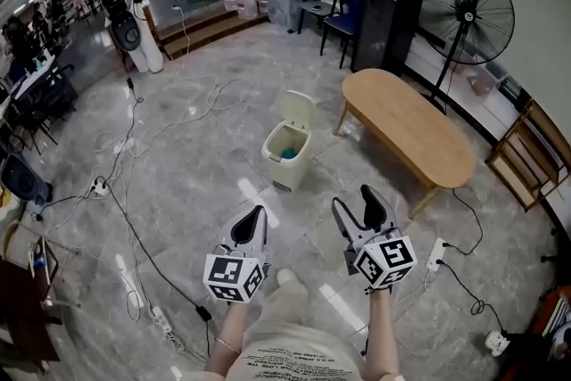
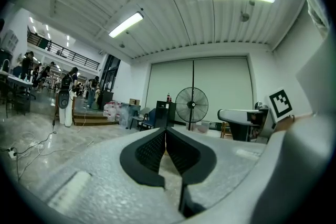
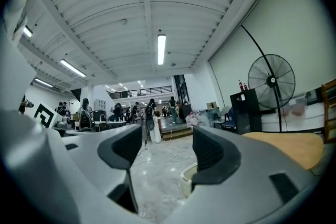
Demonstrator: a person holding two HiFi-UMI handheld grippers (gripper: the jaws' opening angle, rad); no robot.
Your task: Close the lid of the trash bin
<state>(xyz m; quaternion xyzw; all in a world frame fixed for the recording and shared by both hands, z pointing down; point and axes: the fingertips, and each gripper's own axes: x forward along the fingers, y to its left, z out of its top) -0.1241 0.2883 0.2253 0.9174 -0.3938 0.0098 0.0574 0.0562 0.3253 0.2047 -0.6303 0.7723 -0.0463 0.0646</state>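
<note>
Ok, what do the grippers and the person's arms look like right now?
Both the left gripper and right gripper have pale grey bodies with curved black ribbed pads. Each carries a cube of black-and-white square markers. No cables show. The arms are bare below a light printed shirt; a thin bracelet circles the left wrist.

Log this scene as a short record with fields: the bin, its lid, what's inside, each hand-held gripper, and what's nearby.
bin: cream trash bin, standing apart from both tools
lid: lid open, tipped up at the back
inside: teal item
left hand-held gripper: jaws together, nothing held
right hand-held gripper: jaws apart, nothing between them
nearby: wooden table right of the bin; standing fan behind it
</note>
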